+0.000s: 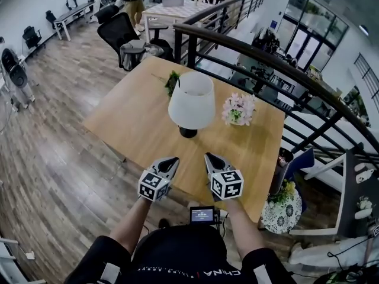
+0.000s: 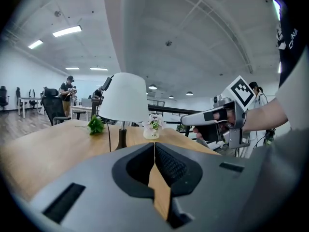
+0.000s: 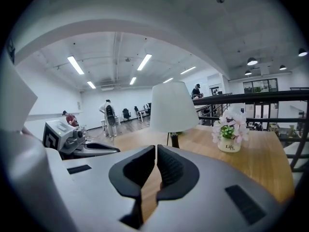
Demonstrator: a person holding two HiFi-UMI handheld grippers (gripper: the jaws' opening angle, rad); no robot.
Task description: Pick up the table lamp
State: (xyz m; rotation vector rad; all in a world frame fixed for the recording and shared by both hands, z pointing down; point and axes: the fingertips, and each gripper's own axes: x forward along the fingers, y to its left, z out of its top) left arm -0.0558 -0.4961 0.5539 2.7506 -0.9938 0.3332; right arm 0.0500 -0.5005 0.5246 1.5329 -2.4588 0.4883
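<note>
Head view: the white-shaded table lamp with a dark stem and base stands upright near the middle of the light wooden table. A small white pot of pink flowers sits just to its right, and a little green plant sits behind it on the far left. The left gripper and right gripper hang over the near edge side by side, both well short of the lamp and touching nothing.

Left gripper view: its fingers are pressed together with nothing between them. The lamp is straight ahead, slightly left. Its thin stem and dark base are in plain sight, and a cord runs down beside the stem. The right gripper is off to the right.

Right gripper view: same deal, pads closed on each other and empty. The lamp is dead ahead, the flower pot is to the right, and the left gripper is low on the left.

So I'd call this the approach stage, with no grab yet. My tip: spread the jaws before getting close. Go for the stem or base under the shade rather than the shade itself, which probably flexes. Come in from the near side so the flower pot doesn't get bumped, mind the cord, and lift straight up.
</note>
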